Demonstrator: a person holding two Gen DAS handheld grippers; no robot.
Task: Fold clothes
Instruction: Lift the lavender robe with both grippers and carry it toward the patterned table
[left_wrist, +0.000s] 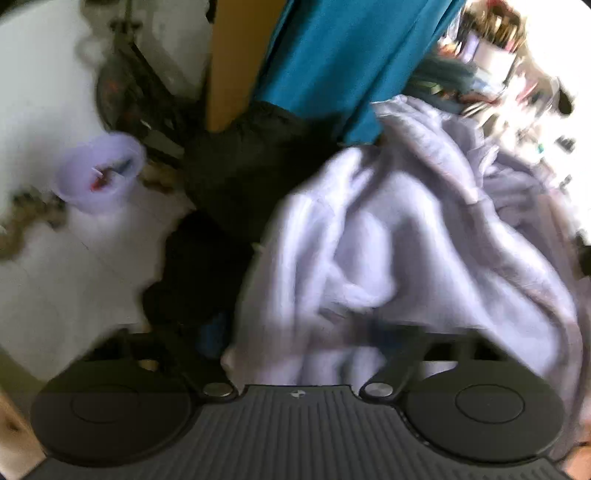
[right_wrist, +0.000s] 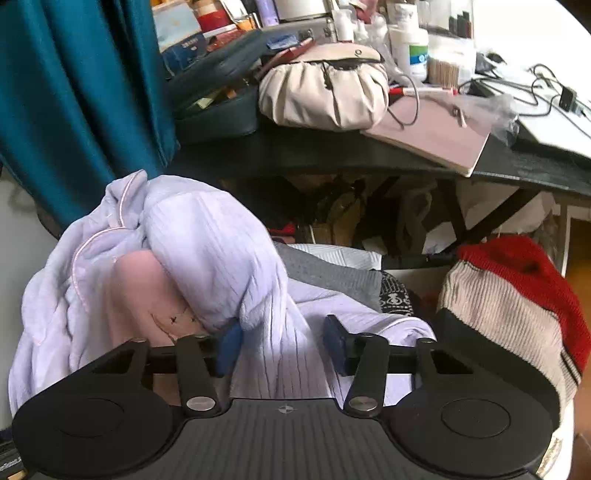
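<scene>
Cluttered desk (right_wrist: 325, 155) behind; lilac garment (right_wrist: 207, 243) heaped, unfolded.
Soft, light, limp; take piped hem (right_wrist: 110, 225). Right gripper (right_wrist: 282, 347) wide; left gripper (left_wrist: 295, 343) blurred, possibly pinching cloth.

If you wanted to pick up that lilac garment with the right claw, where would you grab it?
Probably the hanging fold of the lilac garment lying between the right gripper's open jaws, approached straight ahead. It bunches into a narrow ridge there, thin enough to pinch. The piped collar edge is another firm option.
</scene>
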